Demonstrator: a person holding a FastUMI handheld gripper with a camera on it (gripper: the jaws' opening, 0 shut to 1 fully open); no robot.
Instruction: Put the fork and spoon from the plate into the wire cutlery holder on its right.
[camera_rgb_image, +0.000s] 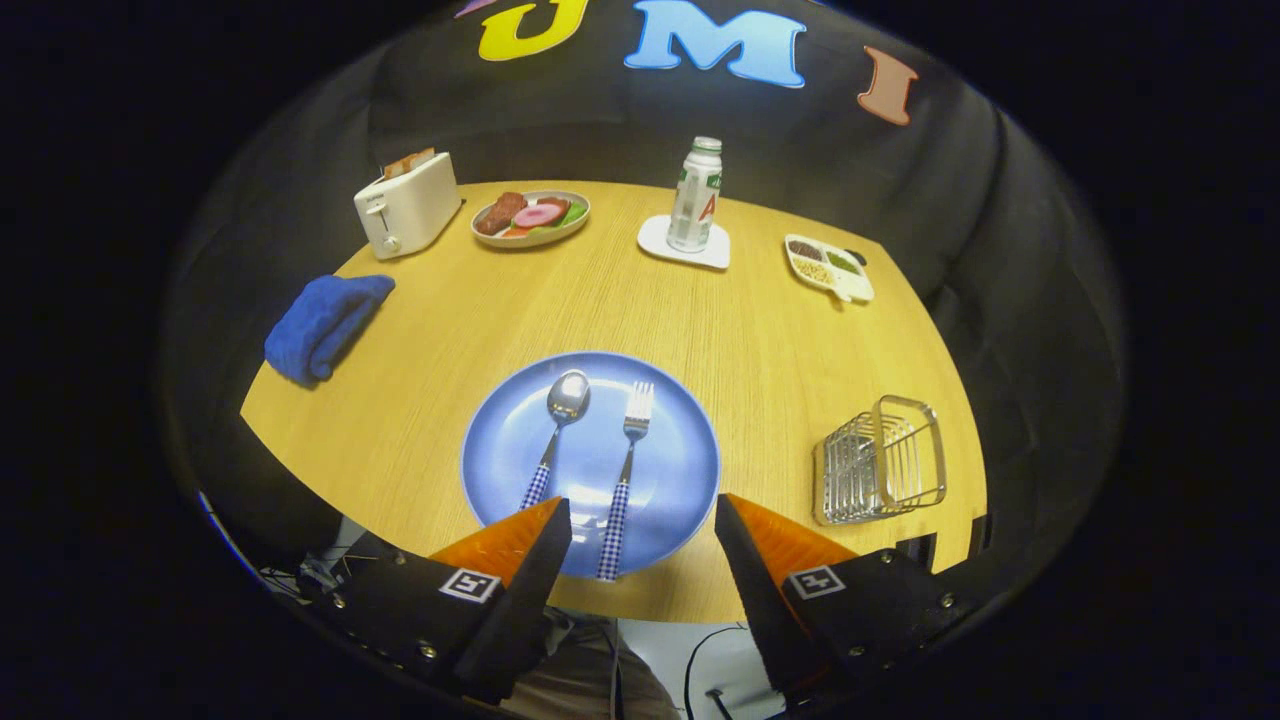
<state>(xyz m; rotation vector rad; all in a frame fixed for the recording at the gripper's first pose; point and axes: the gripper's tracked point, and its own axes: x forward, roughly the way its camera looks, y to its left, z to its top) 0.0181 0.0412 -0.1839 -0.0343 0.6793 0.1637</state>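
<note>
A blue plate (500, 450) lies on the wooden table just ahead of my fingers. On it rest a spoon (560, 420) on the left and a fork (628, 455) on the right, both with checked blue-and-white handles pointing toward me. The fork's handle end lies between my fingertips, lower down on the plate. A wire cutlery holder (880, 462) stands to the right of the plate near the table's front edge. My gripper (642, 512) is open above the plate's near rim, holding nothing.
A folded blue cloth (325, 325) lies to the left of the plate. Beyond it stand a white toaster (407, 205), a plate of food (530, 217), a bottle on a white coaster (695, 195) and a divided snack dish (828, 267).
</note>
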